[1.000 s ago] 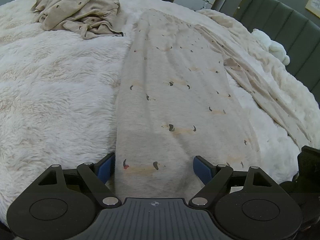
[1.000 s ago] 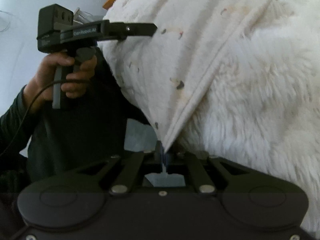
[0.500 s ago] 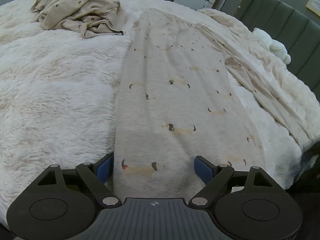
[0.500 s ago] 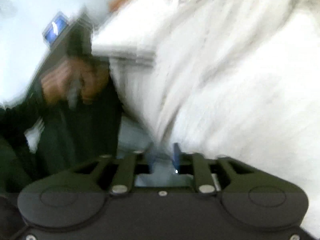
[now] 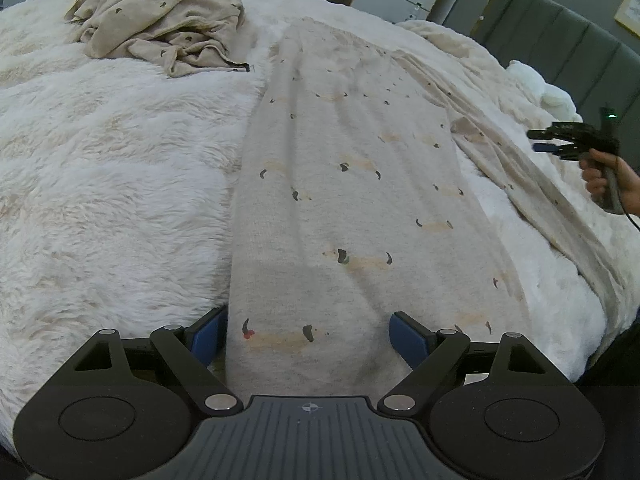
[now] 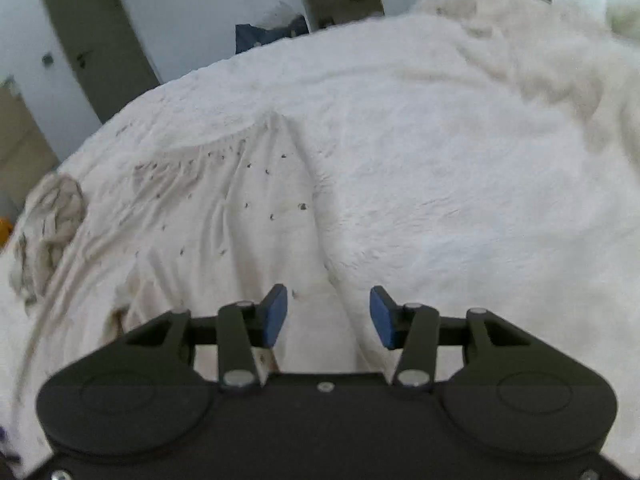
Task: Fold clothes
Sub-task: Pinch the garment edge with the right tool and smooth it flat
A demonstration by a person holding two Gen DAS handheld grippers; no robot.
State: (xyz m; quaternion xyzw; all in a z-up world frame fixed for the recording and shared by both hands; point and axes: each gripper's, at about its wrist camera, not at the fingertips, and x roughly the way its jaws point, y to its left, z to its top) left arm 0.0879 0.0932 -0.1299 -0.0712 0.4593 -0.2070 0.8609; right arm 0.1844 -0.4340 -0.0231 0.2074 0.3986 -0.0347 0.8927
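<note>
Lying flat along the bed [image 5: 120, 168]: the pants [image 5: 352, 208], beige with a small dog print, one leg spread long and smooth down the middle, the other leg [image 5: 540, 184] trailing off to its right. Bunched beyond the pants' far left corner: a second garment [image 5: 160, 20], still unfolded.

Hanging over the pants' near hem: the left gripper [image 5: 308, 336], jaws wide apart, blue pads either side of the cloth, not pinching it. Hovering well to the right of the pants, above the trailing leg: the right gripper [image 6: 328, 316], jaws standing apart with nothing between them, cloth only beneath. Showing in the left view too, with a hand [image 5: 608, 184] on its grip.

Step in hand, by the look of it: squaring the garment before a fold, most of the task still lying ahead.

Doing it well, as a judgement:
- Bringing the stray leg over onto the flat one, seam to seam, before any lengthwise fold.
- Pinching only the top layer at the hem, not the fleecy cover below.
- Keeping the near hem pinned while the far side is being drawn over, so the smooth leg is not dragging.
- Lifting low, avoiding fresh creases.
</note>
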